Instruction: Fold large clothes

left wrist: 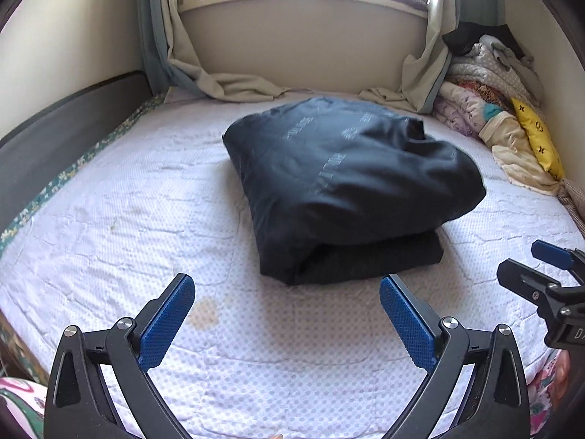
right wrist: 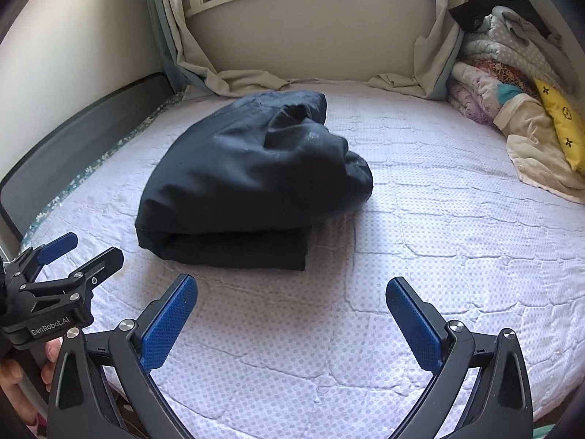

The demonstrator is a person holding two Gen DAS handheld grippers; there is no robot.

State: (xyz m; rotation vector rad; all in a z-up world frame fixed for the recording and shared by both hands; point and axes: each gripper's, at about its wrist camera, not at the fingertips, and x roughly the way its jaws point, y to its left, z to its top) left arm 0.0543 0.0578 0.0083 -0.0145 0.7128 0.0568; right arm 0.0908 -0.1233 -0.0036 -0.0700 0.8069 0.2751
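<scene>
on the bed (left wrist: pixel 109 219), a dark garment (left wrist: pixel 347 183) lies folded in a thick bundle, with both grippers empty in front of it.

near the middle of the white dotted cover the bundle sits with its folded edge facing the cameras and its upper layer puffed up and hanging over the lower one on the right. the left gripper (left wrist: pixel 287 314) hovers just short of it, jaws wide apart with nothing between them. the right gripper (right wrist: pixel 291 316) is beside it to the right, jaws also spread wide and bare, well clear of the garment. a pile of bedding (left wrist: pixel 493 109) and a yellow pillow (left wrist: pixel 537 139) are heaped in the far right corner, and curtains (left wrist: pixel 175 55) trail onto the mattress below the window sill (left wrist: pixel 292 0).
</scene>
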